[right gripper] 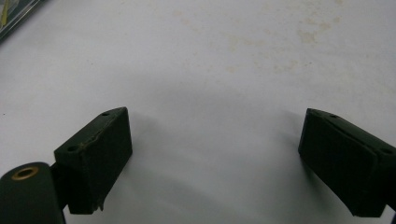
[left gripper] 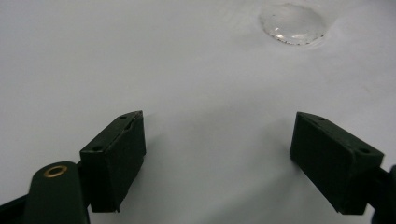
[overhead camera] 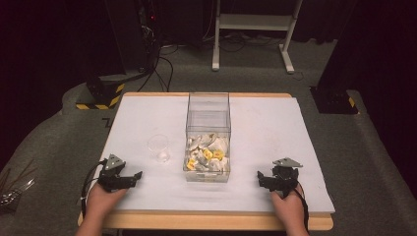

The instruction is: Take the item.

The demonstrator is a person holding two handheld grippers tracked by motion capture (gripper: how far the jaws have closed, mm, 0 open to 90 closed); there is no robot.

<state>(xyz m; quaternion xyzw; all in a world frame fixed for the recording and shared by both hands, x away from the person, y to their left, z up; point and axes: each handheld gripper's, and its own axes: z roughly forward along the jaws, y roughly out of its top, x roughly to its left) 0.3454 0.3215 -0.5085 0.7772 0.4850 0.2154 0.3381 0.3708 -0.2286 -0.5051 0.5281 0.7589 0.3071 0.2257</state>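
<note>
- White tabletop [overhead camera: 265, 142] carries a tall clear plastic box [overhead camera: 208, 135] mid-table, holding crumpled pale and yellow pieces [overhead camera: 208, 156].
- Small clear plastic cup [overhead camera: 159, 148] stands just left; probably light, slippery, best gripped at its rim.
- Left gripper [overhead camera: 132, 179] and right gripper [overhead camera: 264, 179] rest wide apart, empty.

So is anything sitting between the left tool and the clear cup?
Nothing visible: only bare white table lies between the open left tool and the clear cup. The clear box stands off to the cup's right.

No legible text, labels, brands or numbers anywhere; a dark mark on the floor by the worktop's [overhead camera: 275, 123] far-left corner is too small to read, and the yellow pieces [overhead camera: 212, 155] in the clear box [overhead camera: 208, 115] are too blurred.
</note>
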